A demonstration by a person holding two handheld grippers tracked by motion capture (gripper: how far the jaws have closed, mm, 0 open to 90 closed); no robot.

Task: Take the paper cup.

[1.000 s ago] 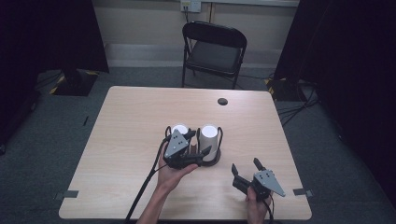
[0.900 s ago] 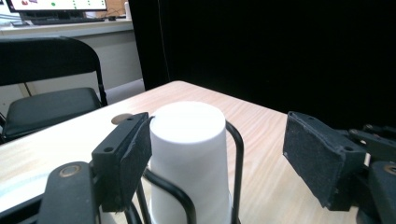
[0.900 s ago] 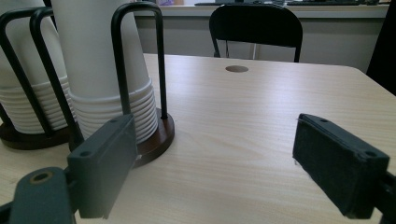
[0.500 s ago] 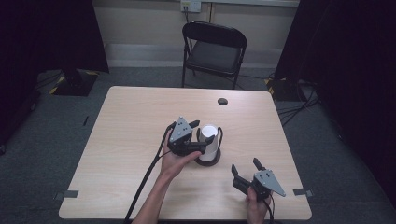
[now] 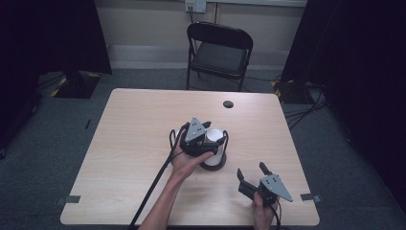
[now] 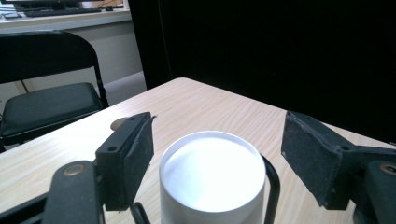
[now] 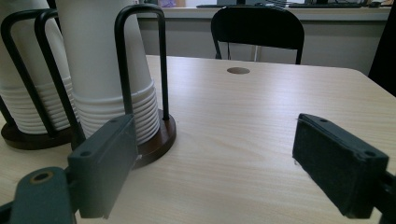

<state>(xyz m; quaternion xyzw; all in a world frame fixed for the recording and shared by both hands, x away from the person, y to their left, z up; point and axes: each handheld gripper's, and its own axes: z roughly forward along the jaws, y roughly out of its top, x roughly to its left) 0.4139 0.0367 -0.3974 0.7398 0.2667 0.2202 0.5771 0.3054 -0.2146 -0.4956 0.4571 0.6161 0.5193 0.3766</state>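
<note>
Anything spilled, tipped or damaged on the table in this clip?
Nothing stands out. Both cup stacks stand upright in their wire holders, the left claw is open around one stack's top, and the right claw hovers open.

Both grippers — left gripper (image 5: 207, 125), right gripper (image 5: 252, 171) — hold fingers spread.

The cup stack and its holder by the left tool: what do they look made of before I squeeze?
The cup stack looks like thin white matte paper: rolled rims show as fine stacked ridges, so it likely crushes easily. The holder seems to have a dark glossy base, possibly lacquered wood or plastic, with thin black loops that look like bent metal rod. The left tool is open around the top cup.
</note>
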